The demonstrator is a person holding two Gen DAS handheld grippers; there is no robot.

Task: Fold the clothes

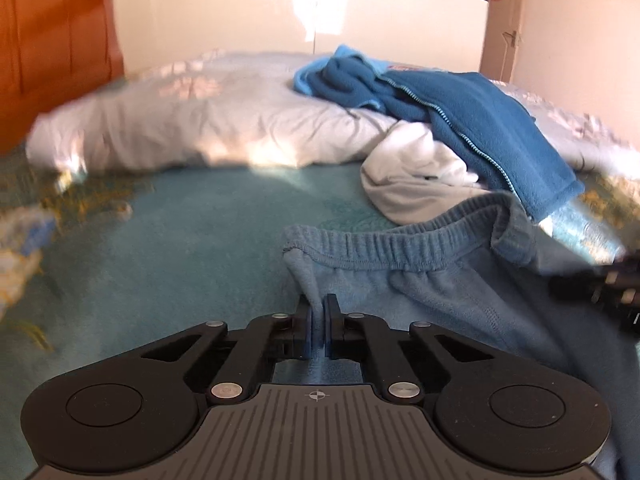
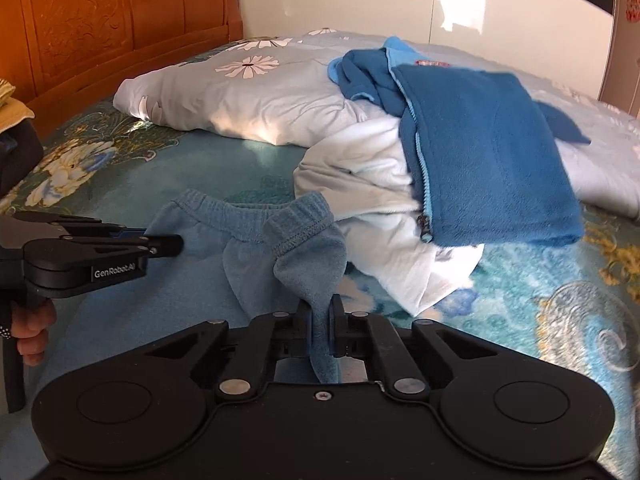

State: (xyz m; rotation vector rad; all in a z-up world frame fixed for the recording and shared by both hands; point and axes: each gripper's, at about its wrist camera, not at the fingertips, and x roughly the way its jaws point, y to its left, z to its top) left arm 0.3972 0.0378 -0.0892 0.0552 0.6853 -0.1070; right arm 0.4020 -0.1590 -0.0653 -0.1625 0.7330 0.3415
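Observation:
Light blue fleece trousers (image 1: 420, 280) with an elastic waistband lie on the bed. My left gripper (image 1: 319, 310) is shut on a pinch of their fabric just below the waistband's left corner. In the right wrist view the same trousers (image 2: 248, 248) show, and my right gripper (image 2: 320, 308) is shut on a fold of them at the waistband's right corner. The left gripper (image 2: 168, 244) also shows there from the side, held by a hand (image 2: 34, 328). The right gripper's edge (image 1: 616, 292) shows at the far right of the left wrist view.
A dark blue zip fleece jacket (image 2: 480, 148) lies over a white garment (image 2: 380, 208) behind the trousers. A pale floral duvet (image 2: 260, 92) is bunched further back on the teal floral bedspread (image 2: 540, 292). An orange wooden headboard (image 2: 100, 28) stands at the left.

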